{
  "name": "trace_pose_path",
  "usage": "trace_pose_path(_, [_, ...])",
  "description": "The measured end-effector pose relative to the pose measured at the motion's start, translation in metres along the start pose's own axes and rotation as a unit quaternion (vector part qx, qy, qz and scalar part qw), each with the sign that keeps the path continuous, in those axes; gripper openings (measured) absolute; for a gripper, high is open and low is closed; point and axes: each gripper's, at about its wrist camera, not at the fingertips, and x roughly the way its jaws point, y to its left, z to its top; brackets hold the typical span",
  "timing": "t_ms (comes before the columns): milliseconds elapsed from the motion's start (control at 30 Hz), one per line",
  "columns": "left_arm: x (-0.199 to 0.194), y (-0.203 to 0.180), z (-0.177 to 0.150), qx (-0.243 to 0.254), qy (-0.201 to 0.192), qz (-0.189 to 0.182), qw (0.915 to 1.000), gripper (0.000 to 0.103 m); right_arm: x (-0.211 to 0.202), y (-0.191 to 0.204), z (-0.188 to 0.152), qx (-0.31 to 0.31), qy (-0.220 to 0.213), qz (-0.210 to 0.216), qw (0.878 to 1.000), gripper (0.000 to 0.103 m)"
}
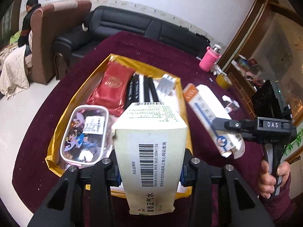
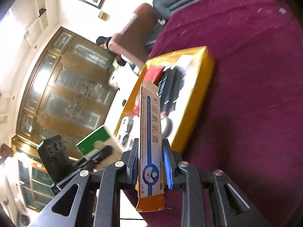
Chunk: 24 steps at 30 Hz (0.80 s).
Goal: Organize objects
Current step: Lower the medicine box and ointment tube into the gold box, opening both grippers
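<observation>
My left gripper point(image 1: 148, 176) is shut on a white medicine box point(image 1: 149, 141) with barcodes, held above the near end of an open gold box point(image 1: 55, 143). A red packet point(image 1: 109, 89), black sticks point(image 1: 144, 90), a white plug point(image 1: 166, 84) and a clear cartoon pouch point(image 1: 85, 134) lie inside. To the right, my right gripper point(image 1: 225, 130) is shut on a long orange-and-white ointment carton point(image 1: 204, 111). In the right wrist view that gripper point(image 2: 150, 162) clamps the carton point(image 2: 150, 124) upright before the gold box point(image 2: 197, 98). The left gripper point(image 2: 94, 157) with its green-faced box point(image 2: 96, 141) shows at the left.
The dark red tablecloth point(image 1: 151, 47) carries a pink bottle point(image 1: 209, 58), a yellow tape roll point(image 1: 224, 81) and small white items point(image 1: 230, 102) at the right. A black sofa point(image 1: 123, 26), a brown armchair point(image 1: 53, 28) and a seated person point(image 1: 28, 19) lie beyond. A wooden cabinet point(image 2: 66, 87) stands nearby.
</observation>
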Motion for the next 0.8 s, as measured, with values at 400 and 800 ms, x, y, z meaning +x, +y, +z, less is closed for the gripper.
trace_pose_path(400, [0.041, 0.007, -0.003, 0.017, 0.021, 0.015, 0.9995, 0.043, 0.077, 0.012, -0.004, 0.003, 0.04, -0.062, 0.997, 0.027])
trace_pose_path(800, [0.035, 0.006, -0.002, 0.01, 0.01, 0.01, 0.9999, 0.073, 0.066, 0.016, -0.005, -0.009, 0.016, -0.107, 0.994, 0.053])
